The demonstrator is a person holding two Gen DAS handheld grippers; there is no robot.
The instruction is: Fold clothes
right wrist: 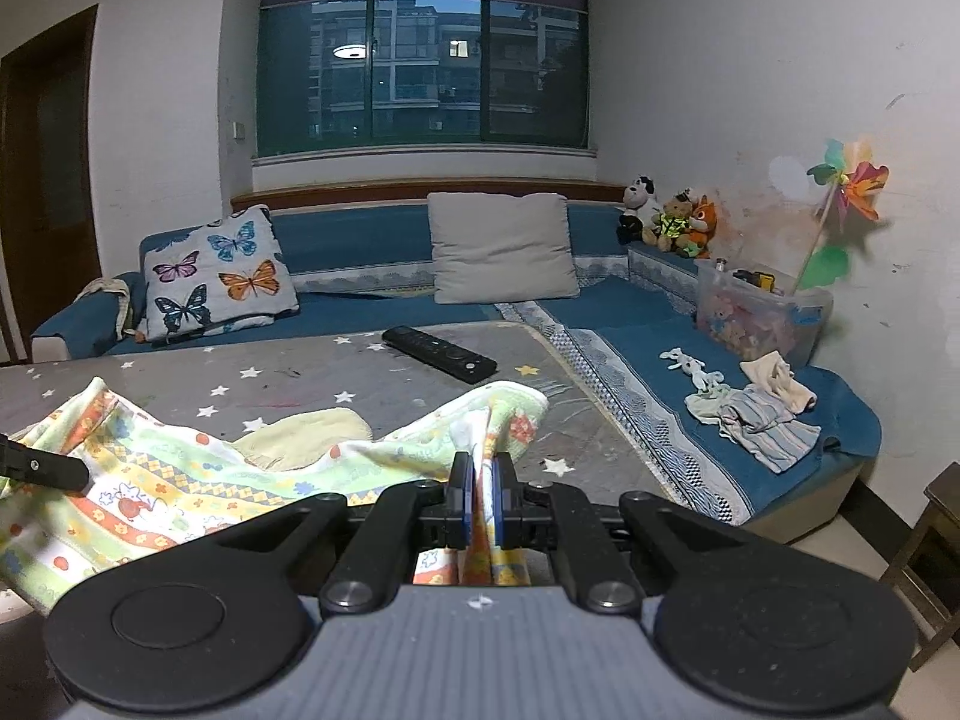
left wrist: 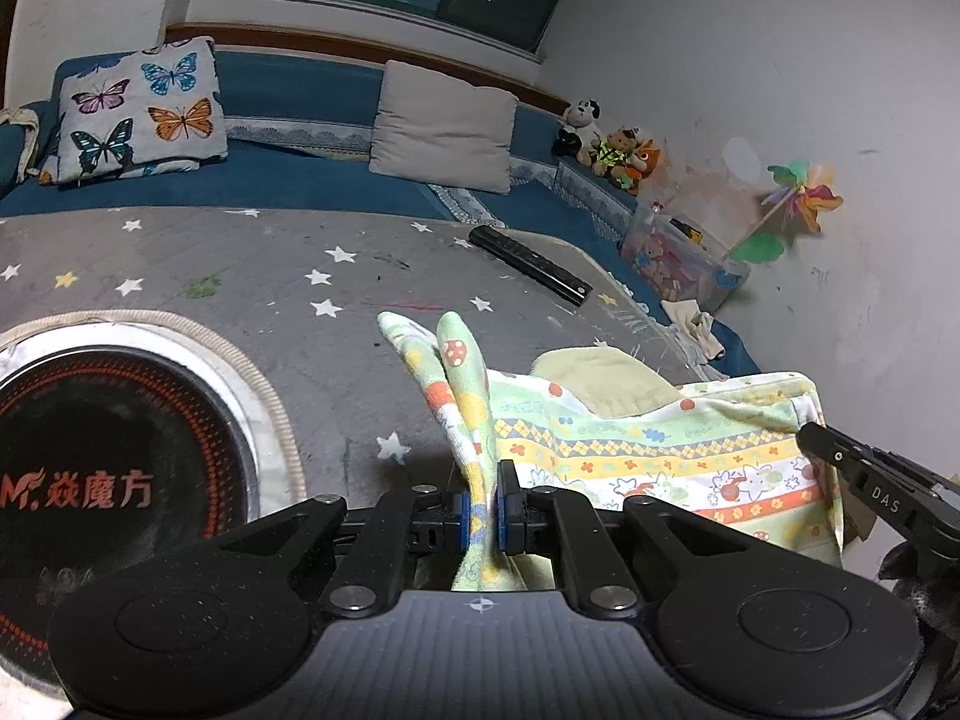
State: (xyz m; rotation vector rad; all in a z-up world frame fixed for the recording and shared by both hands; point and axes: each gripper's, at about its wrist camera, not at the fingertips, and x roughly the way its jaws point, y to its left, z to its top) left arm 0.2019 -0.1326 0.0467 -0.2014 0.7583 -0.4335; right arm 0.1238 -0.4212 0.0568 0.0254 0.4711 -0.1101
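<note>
A small patterned baby garment [left wrist: 660,450], green, yellow and orange, lies stretched over the grey star-print table cover [left wrist: 240,276]. My left gripper [left wrist: 483,507] is shut on one corner of it, and two narrow ends stick up past the fingers. My right gripper [right wrist: 480,501] is shut on the opposite corner of the same garment [right wrist: 180,480]. Each gripper's tip shows at the edge of the other's view: the right one in the left wrist view [left wrist: 840,456], the left one in the right wrist view [right wrist: 48,468]. A pale yellow lining [right wrist: 300,438] shows in the middle.
A black remote [right wrist: 441,354] lies on the far part of the table. A round heater top [left wrist: 108,480] is set into the table at left. More small clothes [right wrist: 756,414] lie on the blue sofa at right, near a toy box [right wrist: 762,312]. Cushions line the sofa back.
</note>
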